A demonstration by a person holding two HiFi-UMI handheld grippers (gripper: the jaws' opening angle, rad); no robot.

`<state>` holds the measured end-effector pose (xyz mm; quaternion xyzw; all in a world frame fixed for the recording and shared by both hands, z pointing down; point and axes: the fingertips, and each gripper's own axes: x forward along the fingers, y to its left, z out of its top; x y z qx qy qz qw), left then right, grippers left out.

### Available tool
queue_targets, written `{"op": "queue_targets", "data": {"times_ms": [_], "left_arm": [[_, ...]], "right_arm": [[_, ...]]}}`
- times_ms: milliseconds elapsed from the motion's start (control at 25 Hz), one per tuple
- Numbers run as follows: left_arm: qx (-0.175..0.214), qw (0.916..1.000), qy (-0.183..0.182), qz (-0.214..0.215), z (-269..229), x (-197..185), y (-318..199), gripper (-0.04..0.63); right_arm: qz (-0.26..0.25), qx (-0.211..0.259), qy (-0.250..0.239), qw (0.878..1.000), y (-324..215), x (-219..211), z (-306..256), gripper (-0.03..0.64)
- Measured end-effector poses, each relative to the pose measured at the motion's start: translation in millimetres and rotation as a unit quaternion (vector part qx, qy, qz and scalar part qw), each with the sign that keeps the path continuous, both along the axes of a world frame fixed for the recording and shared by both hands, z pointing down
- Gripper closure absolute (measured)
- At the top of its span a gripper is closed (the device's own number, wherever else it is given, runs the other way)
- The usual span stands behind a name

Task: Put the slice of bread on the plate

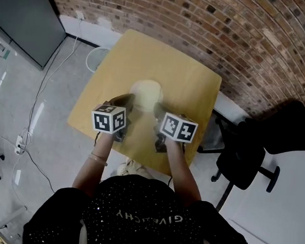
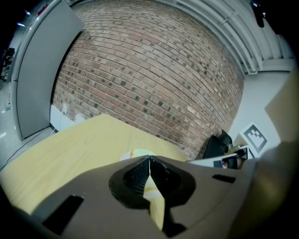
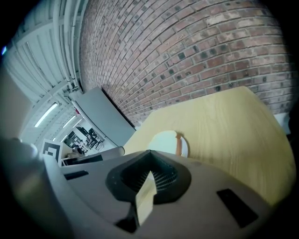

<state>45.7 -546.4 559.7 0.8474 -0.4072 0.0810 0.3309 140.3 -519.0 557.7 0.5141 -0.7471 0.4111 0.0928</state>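
A pale round plate [image 1: 146,94] sits in the middle of the light wooden table [image 1: 189,79]. A pale slice of bread seems to lie on it; its brown crust edge [image 3: 178,144] shows in the right gripper view. In the left gripper view the plate [image 2: 133,153] peeks out just beyond the jaws. My left gripper [image 1: 129,98] hovers at the plate's near left edge, and its jaws are shut with nothing between them [image 2: 149,158]. At the plate's near right edge my right gripper [image 1: 158,109] is also shut and empty [image 3: 149,152].
A brick wall [image 1: 205,22] runs behind the table. A black office chair [image 1: 249,152] stands to the right of the table. On the floor to the left are a white wire basket [image 1: 96,57] and cables [image 1: 35,118]. A dark grey panel [image 1: 23,15] stands further left.
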Motion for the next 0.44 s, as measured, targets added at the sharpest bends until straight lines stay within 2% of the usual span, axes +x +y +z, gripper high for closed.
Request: {"op": "queue_targets", "data": {"times_ms": [440], "left_arm": [[0.000, 1.0000, -0.006, 0.006, -4, -1, 8, 0.583]], "right_arm": [[0.022, -0.013, -0.009, 1.000, 15, 10, 5, 0.604]]}}
